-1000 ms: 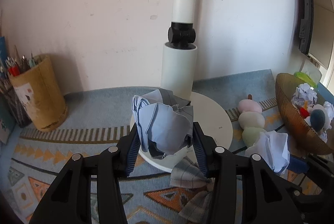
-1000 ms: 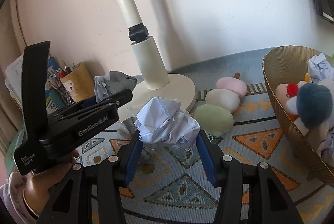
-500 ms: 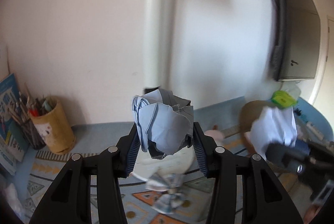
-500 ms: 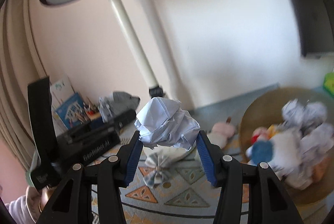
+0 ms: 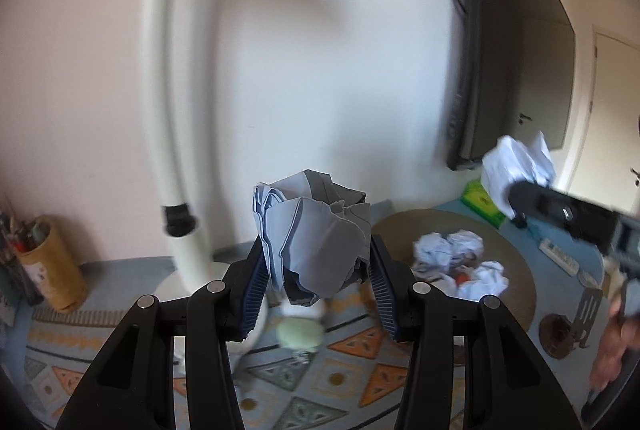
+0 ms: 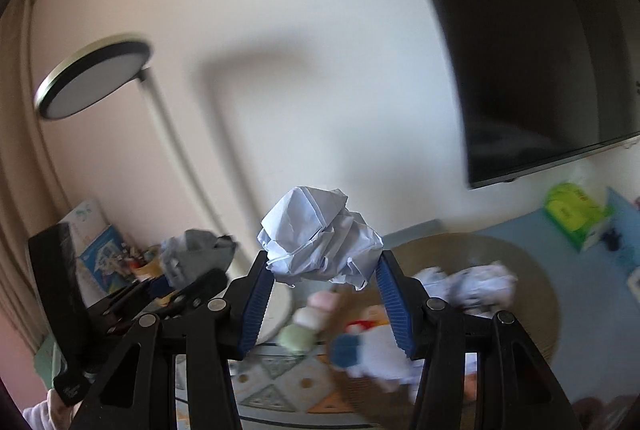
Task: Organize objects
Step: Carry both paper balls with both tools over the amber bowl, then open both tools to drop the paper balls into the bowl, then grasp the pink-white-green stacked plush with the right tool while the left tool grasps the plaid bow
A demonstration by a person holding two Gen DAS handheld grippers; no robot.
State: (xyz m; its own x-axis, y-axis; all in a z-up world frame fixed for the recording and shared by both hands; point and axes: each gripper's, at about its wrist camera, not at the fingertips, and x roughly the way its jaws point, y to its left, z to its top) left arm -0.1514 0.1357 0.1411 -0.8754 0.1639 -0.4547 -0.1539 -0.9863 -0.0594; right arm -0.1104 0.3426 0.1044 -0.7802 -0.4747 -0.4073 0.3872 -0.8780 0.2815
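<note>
Our left gripper (image 5: 318, 280) clamps one grey-blue paper wad (image 5: 314, 238) between its pads. Our right gripper (image 6: 324, 294) pinches one white paper wad (image 6: 320, 238); three more lie in the basket (image 5: 516, 294).

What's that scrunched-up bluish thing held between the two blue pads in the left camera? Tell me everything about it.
It is a crumpled ball of paper, pale blue-grey with darker grey folds and a faint printed line along one edge. The left tool pinches it from both sides with ribbed blue pads, holding it in the air above the patterned mat. Nothing else touches it.
</note>
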